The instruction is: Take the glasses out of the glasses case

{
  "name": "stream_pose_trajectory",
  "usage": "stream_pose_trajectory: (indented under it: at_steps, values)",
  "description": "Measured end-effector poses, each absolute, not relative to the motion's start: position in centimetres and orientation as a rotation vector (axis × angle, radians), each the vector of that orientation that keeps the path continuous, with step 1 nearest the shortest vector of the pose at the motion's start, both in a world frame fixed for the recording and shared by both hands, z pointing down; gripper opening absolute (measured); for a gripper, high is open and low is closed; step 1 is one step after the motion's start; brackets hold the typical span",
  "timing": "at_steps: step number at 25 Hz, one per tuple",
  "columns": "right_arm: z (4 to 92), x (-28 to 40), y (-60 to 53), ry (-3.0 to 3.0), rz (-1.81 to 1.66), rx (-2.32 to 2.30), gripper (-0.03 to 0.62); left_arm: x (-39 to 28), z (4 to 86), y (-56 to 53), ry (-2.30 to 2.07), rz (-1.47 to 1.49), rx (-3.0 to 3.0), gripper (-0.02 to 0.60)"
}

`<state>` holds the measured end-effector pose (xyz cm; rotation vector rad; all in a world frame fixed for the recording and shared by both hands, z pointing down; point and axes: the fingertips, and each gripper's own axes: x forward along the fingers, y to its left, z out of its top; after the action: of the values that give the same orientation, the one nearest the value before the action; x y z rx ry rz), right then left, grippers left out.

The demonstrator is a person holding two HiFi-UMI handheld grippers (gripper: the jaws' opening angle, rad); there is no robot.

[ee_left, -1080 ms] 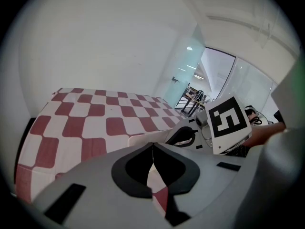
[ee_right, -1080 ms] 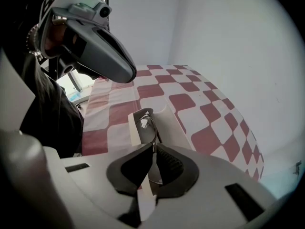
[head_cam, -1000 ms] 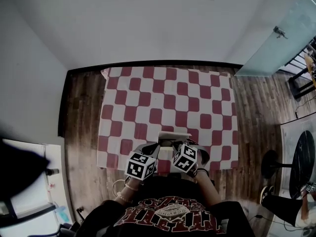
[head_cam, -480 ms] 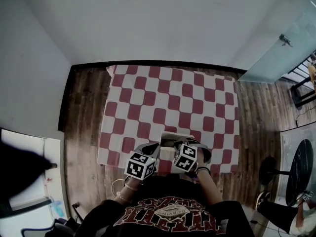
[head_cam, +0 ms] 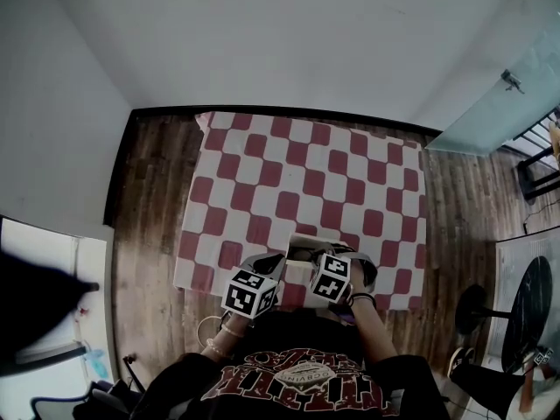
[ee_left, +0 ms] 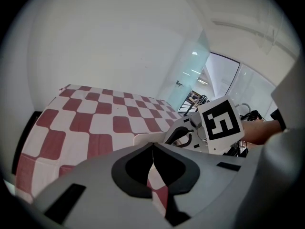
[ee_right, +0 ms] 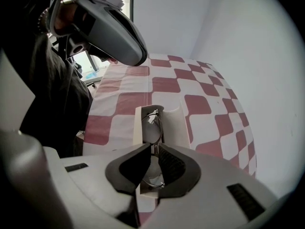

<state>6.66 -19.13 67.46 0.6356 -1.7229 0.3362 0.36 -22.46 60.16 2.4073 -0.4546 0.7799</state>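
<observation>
An open white glasses case (head_cam: 311, 239) lies near the front edge of the red-and-white checked table (head_cam: 297, 169). In the right gripper view thin metal-framed glasses (ee_right: 151, 127) lie lengthwise inside the case (ee_right: 174, 120). My right gripper (ee_right: 155, 148) is over the case and shut on the glasses' frame near its middle. My left gripper (ee_left: 152, 146) is shut with nothing seen between its fingertips, just left of the case's pale edge (ee_left: 143, 138). In the head view the left gripper (head_cam: 269, 265) and right gripper (head_cam: 308, 257) sit side by side at the case.
The checked cloth stretches away from the case toward a white wall. Wooden floor (head_cam: 149, 199) surrounds the table. A glass door (head_cam: 512, 94) and a dark round table (head_cam: 529, 296) stand at the right. My torso is close behind the table's front edge.
The head view has drifted a little. Both grippers and the case keep their places by the table's front edge.
</observation>
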Motion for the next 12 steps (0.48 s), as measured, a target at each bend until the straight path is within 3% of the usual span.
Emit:
stream_pose_trajectory:
  at_steps: [12]
  values:
    - [68.15,6.89,-19.22,-1.644,0.25,0.518,0.043,0.55,60.23,-22.05,-0.439,0.768,2.402,0.011]
